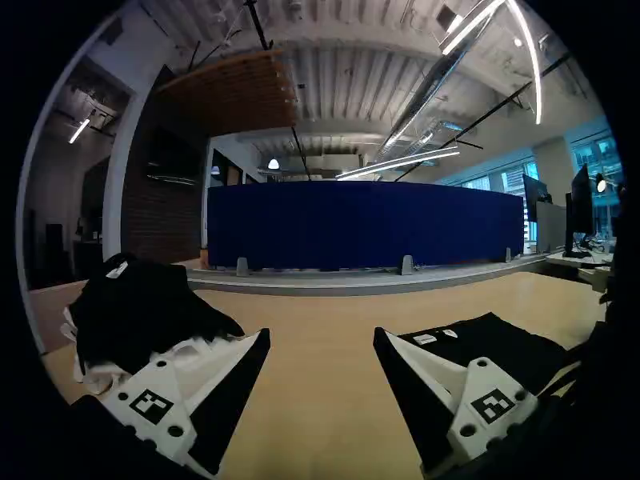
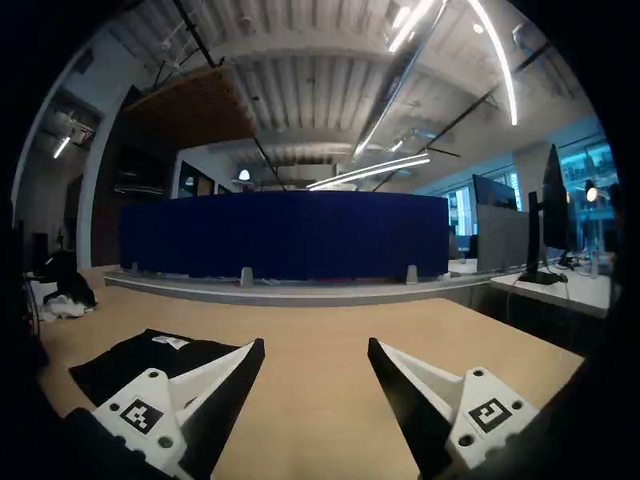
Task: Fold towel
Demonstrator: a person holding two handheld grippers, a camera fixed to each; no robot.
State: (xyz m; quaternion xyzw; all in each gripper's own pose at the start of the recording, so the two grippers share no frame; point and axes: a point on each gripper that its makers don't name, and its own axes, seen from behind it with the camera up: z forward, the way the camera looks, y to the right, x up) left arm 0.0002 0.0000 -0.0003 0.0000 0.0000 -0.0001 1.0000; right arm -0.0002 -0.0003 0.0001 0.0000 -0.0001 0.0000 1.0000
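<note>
A folded black towel (image 1: 496, 344) with a white tag lies flat on the wooden table, just beyond the right finger of my left gripper (image 1: 322, 340). The same towel (image 2: 152, 356) shows past the left finger of my right gripper (image 2: 315, 346). A heap of black and white cloths (image 1: 136, 312) sits on the table at the left, reaching behind the left gripper's left finger; it appears far off (image 2: 64, 296) in the right gripper view. Both grippers hover low over the table, open, with nothing between their fingers.
The light wooden table (image 1: 328, 320) stretches ahead to a raised grey ledge and a long blue partition (image 1: 360, 224). Desks with monitors (image 2: 548, 216) stand to the right, beyond the table's right edge (image 2: 520, 320).
</note>
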